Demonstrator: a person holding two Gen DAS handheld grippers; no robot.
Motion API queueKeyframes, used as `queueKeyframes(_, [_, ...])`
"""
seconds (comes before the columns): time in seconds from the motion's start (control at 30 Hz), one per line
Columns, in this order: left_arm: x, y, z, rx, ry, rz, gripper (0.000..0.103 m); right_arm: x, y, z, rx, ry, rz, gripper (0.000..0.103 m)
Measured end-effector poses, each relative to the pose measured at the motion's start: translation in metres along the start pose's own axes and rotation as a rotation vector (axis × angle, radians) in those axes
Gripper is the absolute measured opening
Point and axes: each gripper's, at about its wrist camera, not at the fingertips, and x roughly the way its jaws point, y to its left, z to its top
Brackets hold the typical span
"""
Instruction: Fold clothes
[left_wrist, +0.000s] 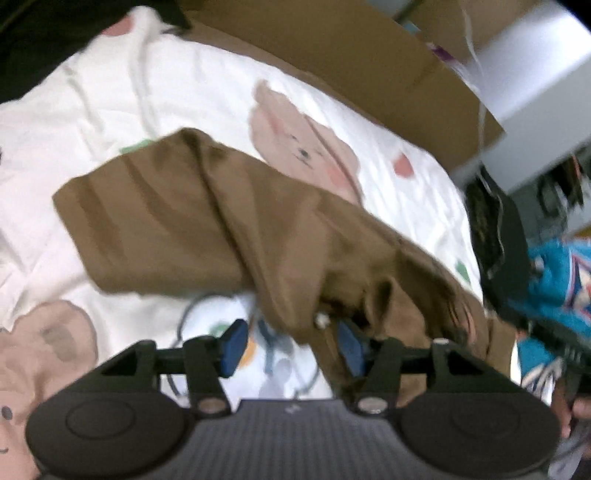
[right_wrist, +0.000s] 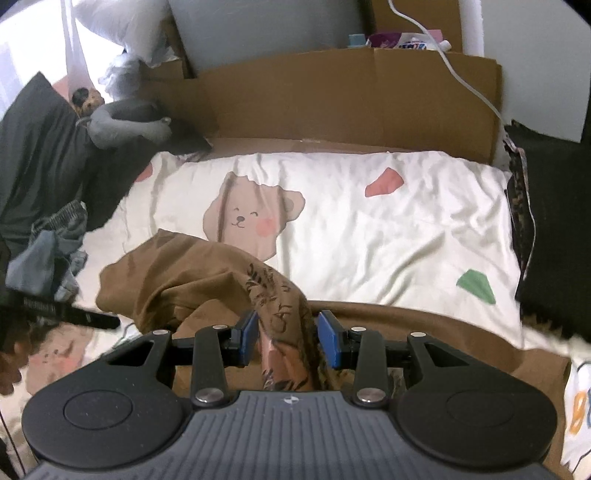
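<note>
A brown garment (left_wrist: 192, 229) lies crumpled on the white bedsheet (left_wrist: 184, 85) printed with cartoon bears. In the left wrist view my left gripper (left_wrist: 291, 349) stands open; the sheet shows through the gap, and a fold of the brown cloth drapes over the right finger (left_wrist: 351, 350). In the right wrist view my right gripper (right_wrist: 289, 338) is shut on a thick bunch of the brown garment (right_wrist: 177, 277), its printed side showing between the blue pads. The rest of the garment trails to the left and under the gripper.
A brown cardboard sheet (right_wrist: 332, 99) stands along the far side of the bed. Dark and grey clothes (right_wrist: 51, 258) are piled at the left, with a grey pillow (right_wrist: 125, 122) behind. Black fabric (right_wrist: 554, 240) borders the right side. A white cable (right_wrist: 461, 74) hangs over the cardboard.
</note>
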Motion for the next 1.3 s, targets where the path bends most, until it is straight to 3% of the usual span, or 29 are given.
queueKeyframes(0.3, [0.036,0.014,0.028,-0.063,0.008,0.038,0.064,0.022,-0.002,-0.023,-0.047,0.128,-0.028,0.052])
queueKeyframes(0.4, [0.041,0.018,0.027,-0.08,0.008,0.032,0.058,0.025,-0.004,-0.034,-0.065,0.149,-0.045,0.05])
queueKeyframes(0.47, [0.044,0.02,0.028,-0.096,0.021,0.021,0.045,0.028,-0.005,-0.037,-0.074,0.174,-0.035,0.013])
queueKeyframes(0.5, [0.047,0.022,0.028,-0.113,0.03,0.013,0.043,0.029,-0.007,-0.039,-0.074,0.186,-0.027,0.01])
queueKeyframes(0.57, [0.05,0.025,0.03,-0.145,0.046,-0.006,0.024,0.027,-0.008,-0.041,-0.071,0.186,-0.014,0.002])
queueKeyframes(0.63, [0.053,0.028,0.031,-0.167,0.06,-0.017,0.01,0.023,-0.008,-0.043,-0.076,0.182,0.009,0.001])
queueKeyframes(0.8, [0.038,0.021,0.037,-0.143,-0.022,-0.054,0.008,0.008,-0.002,-0.056,-0.087,0.209,0.102,0.0])
queueKeyframes(1.0, [0.026,0.004,0.047,-0.101,-0.062,-0.108,0.006,-0.007,0.021,-0.085,-0.105,0.281,0.244,0.0])
queueKeyframes(1.3, [-0.002,-0.034,0.07,-0.061,-0.116,-0.269,0.004,-0.03,0.037,-0.091,-0.065,0.324,0.496,0.0])
